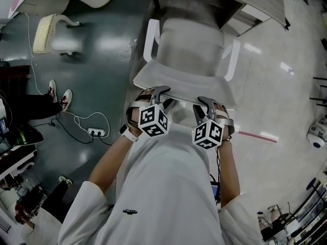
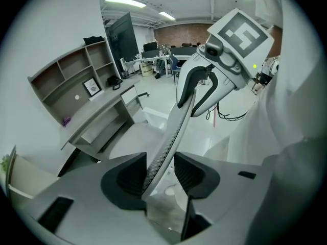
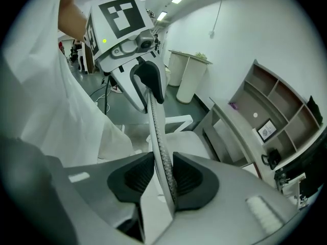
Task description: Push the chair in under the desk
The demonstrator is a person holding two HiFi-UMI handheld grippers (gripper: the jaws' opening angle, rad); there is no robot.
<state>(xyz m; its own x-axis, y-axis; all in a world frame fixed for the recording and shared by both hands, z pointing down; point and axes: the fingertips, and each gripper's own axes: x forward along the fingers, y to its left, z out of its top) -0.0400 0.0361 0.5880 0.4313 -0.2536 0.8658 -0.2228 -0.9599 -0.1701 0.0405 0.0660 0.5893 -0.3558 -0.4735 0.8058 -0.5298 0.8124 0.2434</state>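
Floor (image 1: 265,86) open beside chair (image 1: 189,50), backrest edge (image 1: 181,95) between hand-held grippers (image 1: 158,92) (image 1: 204,102), desk (image 2: 97,114) ahead

Bright, even light from ceiling strips (image 2: 125,2). I see glare patches on the far right floor (image 1: 255,50), and the left floor is darker. Heavy fisheye bend, black corners in both gripper views, nearest parts soft.

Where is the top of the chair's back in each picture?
Head view: the chair back is in the middle, just above center.
Left gripper view: center, slanting up from the bottom.
Right gripper view: center, standing almost upright.
Shared landmark: the desk.
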